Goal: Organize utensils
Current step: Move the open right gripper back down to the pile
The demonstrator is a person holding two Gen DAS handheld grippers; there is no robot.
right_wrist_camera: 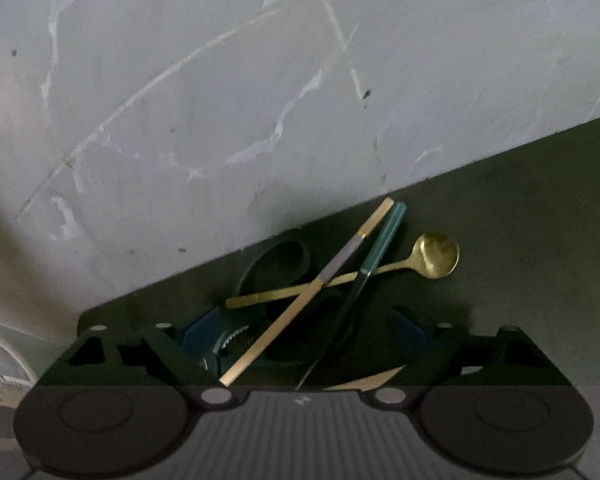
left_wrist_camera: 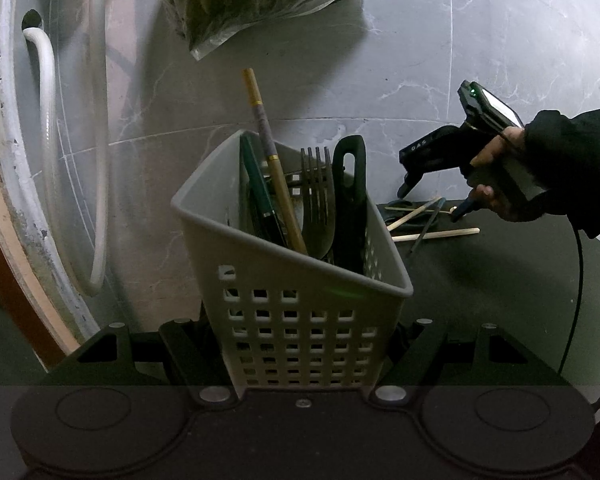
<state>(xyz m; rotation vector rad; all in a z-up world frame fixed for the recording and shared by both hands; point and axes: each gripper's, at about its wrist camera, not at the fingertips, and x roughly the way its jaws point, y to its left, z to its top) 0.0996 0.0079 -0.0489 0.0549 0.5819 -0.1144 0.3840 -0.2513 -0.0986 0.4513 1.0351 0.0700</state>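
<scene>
A grey perforated basket (left_wrist_camera: 296, 280) is clamped between the jaws of the left gripper (left_wrist_camera: 304, 344) and stands on a dark mat (left_wrist_camera: 480, 280). A fork (left_wrist_camera: 318, 196), a black handle (left_wrist_camera: 350, 200), a gold chopstick (left_wrist_camera: 276, 168) and a dark green utensil (left_wrist_camera: 260, 196) are held upright in it. To its right, the right gripper (left_wrist_camera: 430, 200) is held by a hand (left_wrist_camera: 496, 176) over loose utensils on the mat. Its jaws are spread wide with nothing pressed between them. Between them a chopstick (right_wrist_camera: 312, 288), a teal-handled utensil (right_wrist_camera: 364, 280) and a gold spoon (right_wrist_camera: 436, 256) are seen lying crossed.
</scene>
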